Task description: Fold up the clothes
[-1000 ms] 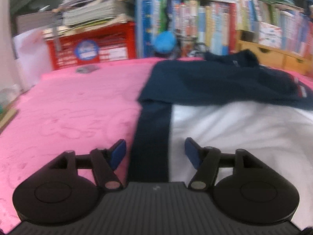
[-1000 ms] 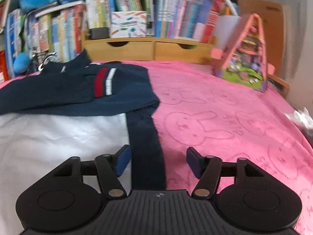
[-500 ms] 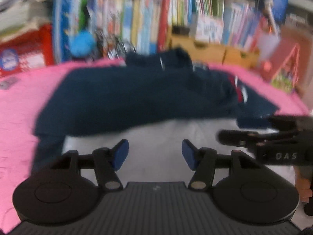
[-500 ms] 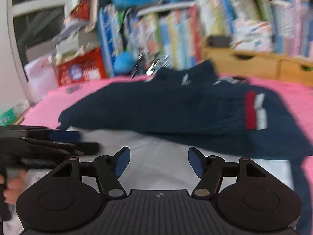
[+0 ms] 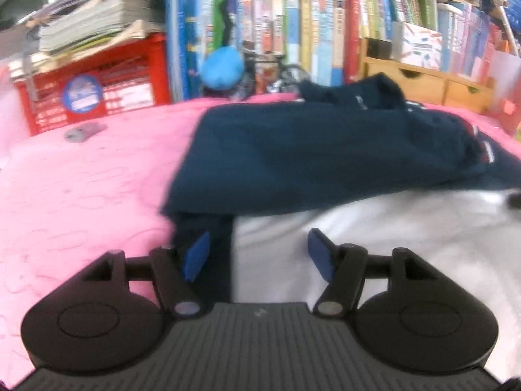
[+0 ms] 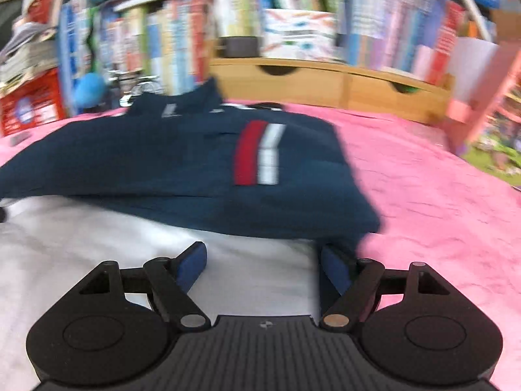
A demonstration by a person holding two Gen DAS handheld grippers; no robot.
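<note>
No lettering can be read anywhere. The print on the red crate (image 5: 94, 94), with its round blue sticker (image 5: 81, 93), is too blurred to make out, and so are the book spines (image 6: 182, 32) on the shelf.

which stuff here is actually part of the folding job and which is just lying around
Part of the job:
navy and white shirt, half folded on the pink blanket
left gripper and right gripper, fingers opening, nothing between them

Just lying about:
red crate
books
wooden drawers
blue plush toy
</note>
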